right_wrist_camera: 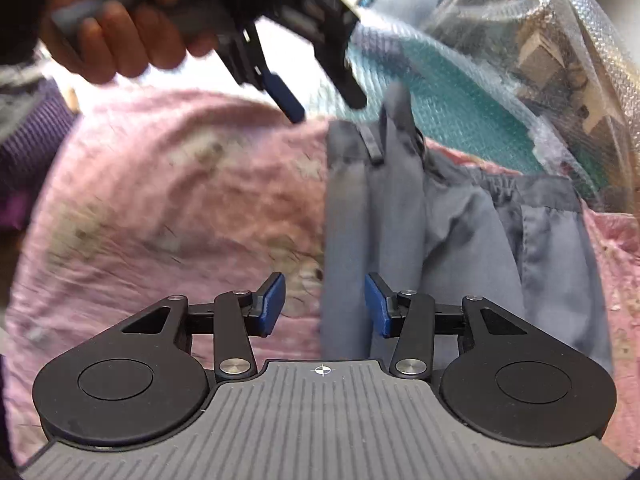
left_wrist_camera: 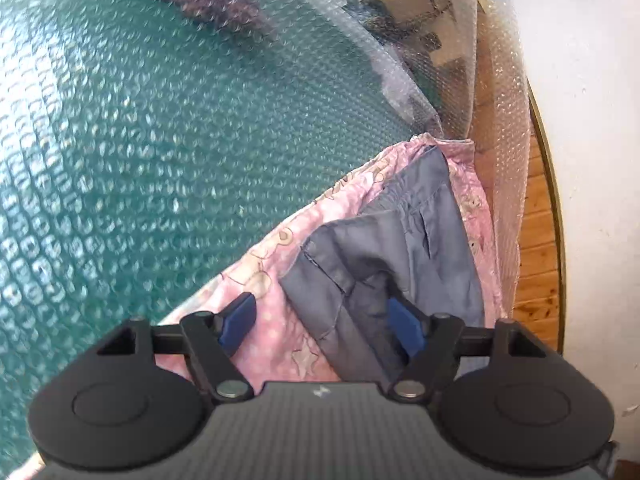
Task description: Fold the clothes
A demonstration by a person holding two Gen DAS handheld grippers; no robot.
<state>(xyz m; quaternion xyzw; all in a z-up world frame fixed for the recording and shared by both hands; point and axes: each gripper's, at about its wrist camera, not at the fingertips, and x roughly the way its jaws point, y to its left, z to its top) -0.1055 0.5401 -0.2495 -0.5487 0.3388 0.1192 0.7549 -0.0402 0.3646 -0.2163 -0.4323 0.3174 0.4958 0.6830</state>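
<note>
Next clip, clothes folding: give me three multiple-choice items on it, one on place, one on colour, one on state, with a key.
1. The grey fabric garment lies on:
A. pink patterned cloth
B. bare wooden floor
C. a white plate

2. The bubble-wrapped surface is:
A. red
B. teal green
C. yellow

3. The left gripper is:
A. clamped on the pink cloth
B. open over the fabric
C. holding a hanger

Key: 1 A, pink shows around the garment; 2 B, teal under the wrap; 3 B, jaws apart, pressing on nothing.

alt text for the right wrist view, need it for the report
The right gripper, jaws open, points down at grey trousers lying on a pink patterned cloth. Above, a hand holds the left gripper, also open, near the trousers' far end; bubble wrap lies behind.
</note>
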